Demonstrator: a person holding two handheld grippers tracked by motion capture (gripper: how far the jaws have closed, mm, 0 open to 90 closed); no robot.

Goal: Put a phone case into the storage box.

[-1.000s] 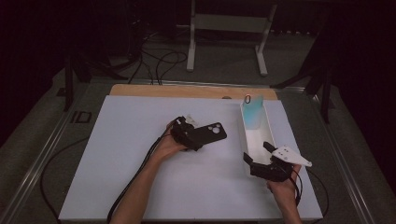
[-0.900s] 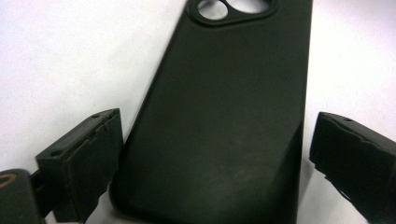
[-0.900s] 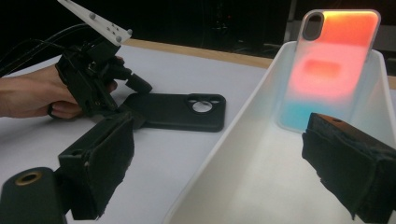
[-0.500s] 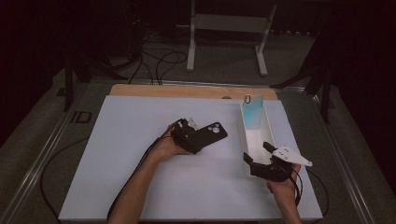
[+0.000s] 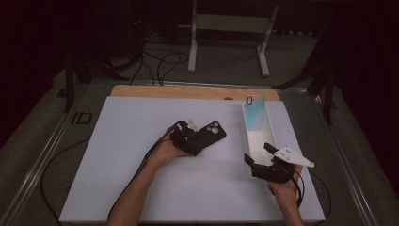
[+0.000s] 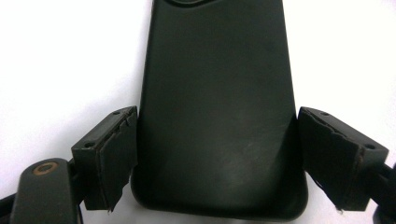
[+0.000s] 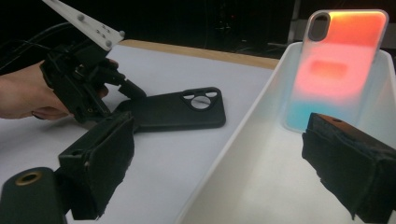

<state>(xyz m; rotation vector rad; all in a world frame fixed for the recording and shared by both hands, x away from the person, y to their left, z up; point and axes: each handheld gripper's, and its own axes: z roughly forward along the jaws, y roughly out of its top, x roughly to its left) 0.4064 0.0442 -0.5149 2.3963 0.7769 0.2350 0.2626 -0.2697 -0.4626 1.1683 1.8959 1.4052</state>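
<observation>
A black phone case (image 5: 210,133) lies flat on the white table, camera cut-out pointing away from the hand. My left gripper (image 5: 189,139) has its pads against both long sides of the black phone case (image 6: 215,116) at its near end. A translucent case, orange fading to blue (image 7: 338,65), leans upright against the far end of a long white tray (image 5: 245,128). My right gripper (image 5: 259,153) is open at the tray's near end. In the right gripper view its left jaw is outside the tray wall (image 7: 233,140) and its right jaw is inside.
A wooden strip (image 5: 188,92) runs along the table's far edge. Beyond it stand a white stand (image 5: 226,28) and floor cables. The left gripper's cable trails along the forearm toward the front edge. Bare white table lies between the two hands.
</observation>
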